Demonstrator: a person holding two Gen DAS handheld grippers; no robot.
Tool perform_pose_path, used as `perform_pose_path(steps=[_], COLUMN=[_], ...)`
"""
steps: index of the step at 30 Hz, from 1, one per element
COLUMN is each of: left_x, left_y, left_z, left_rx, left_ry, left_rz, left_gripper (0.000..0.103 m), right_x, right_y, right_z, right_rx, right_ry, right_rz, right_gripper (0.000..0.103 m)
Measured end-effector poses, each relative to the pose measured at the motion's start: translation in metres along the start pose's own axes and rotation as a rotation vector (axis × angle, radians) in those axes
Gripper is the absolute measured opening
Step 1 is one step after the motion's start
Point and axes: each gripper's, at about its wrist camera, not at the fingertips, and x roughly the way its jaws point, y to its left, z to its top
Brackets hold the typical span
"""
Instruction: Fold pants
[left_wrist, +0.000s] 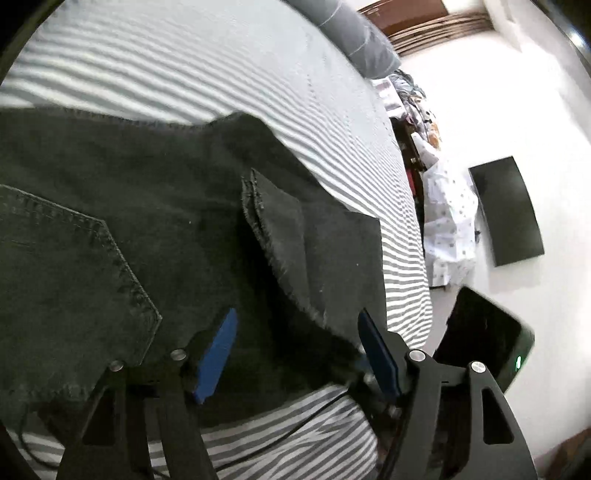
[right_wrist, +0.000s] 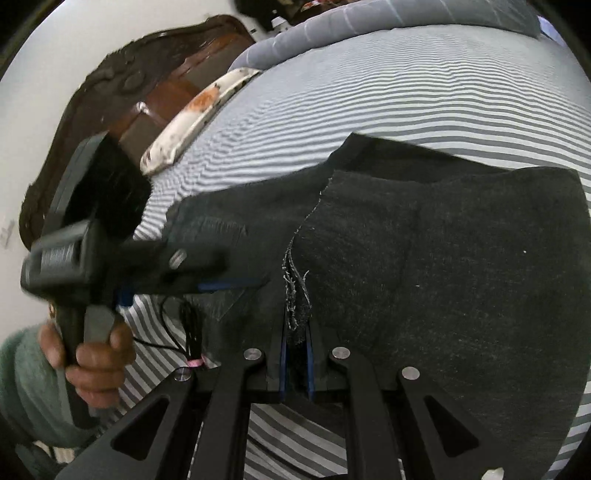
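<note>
From where I hold these, I can read no text, label, brand or number on anything.

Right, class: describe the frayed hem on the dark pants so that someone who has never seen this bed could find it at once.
Start at the grey-and-white striped bedsheet and find the dark pants spread across it. The frayed hem is the leg end pinched in the right gripper. Loose pale threads set it apart from the neatly stitched back pocket.
</note>
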Motion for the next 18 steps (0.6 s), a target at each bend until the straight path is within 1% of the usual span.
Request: perform_pose_path(steps=[4, 6, 7, 8, 9, 10, 11, 13, 15, 16, 17, 18], left_x=[0.013, 0.018, 0.017, 0.018, 0.019, 0.020, 0.021, 0.022, 0.022, 0.022, 0.020, 0.018], left_y=[0.010, 0.012, 0.015, 0.014, 0.014, 0.014, 0.015, 0.017, 0.015, 0.014, 0.013, 0.011], left_z=[0.007, 0.008, 0.006, 0.004, 0.004, 0.003, 0.002, 0.000, -0.003, -0.005, -0.008, -0.011], left_rx=[-0.041, -0.042, -0.036, -0.025, -0.017, -0.011, -0.010, -0.010, 0.004, 0.012, 0.024, 0.041], left_ry=[0.030, 0.038, 0.034, 0.026, 0.025, 0.022, 0.021, 0.026, 0.019, 0.018, 0.013, 0.006], left_rz=[-0.002, -0.003, -0.006, 0.003, 0.019, 0.032, 0.040, 0.042, 0.052, 0.054, 0.055, 0.067], left_gripper=[0.069, 0.068, 0.064, 0.060, 0.049, 0.039, 0.036, 0.027, 0.024, 0.018, 0.013, 0.007], right_x=[0.006, 0.008, 0.007, 0.007, 0.006, 0.004, 0.001, -0.008, -0.019, -0.022, -0.024, -0.026], right_y=[0.013, 0.015, 0.014, 0.013, 0.012, 0.011, 0.009, 0.006, 0.002, -0.001, -0.003, -0.007], right_z=[-0.004, -0.005, -0.006, -0.007, -0.009, -0.011, -0.014, -0.022, -0.036, -0.043, -0.050, -0.057], right_rx=[-0.046, -0.051, -0.048, -0.034, -0.019, -0.002, 0.019, 0.056, 0.102, 0.124, 0.145, 0.170], right_ry=[0.011, 0.012, 0.014, 0.014, 0.010, 0.002, -0.008, -0.035, -0.056, -0.061, -0.064, -0.062], right_rz=[0.000, -0.002, -0.006, -0.001, -0.001, -0.008, -0.015, -0.008, -0.004, 0.001, 0.005, 0.013], right_gripper=[0.010, 0.014, 0.016, 0.020, 0.027, 0.032, 0.039, 0.042, 0.048, 0.049, 0.051, 0.052])
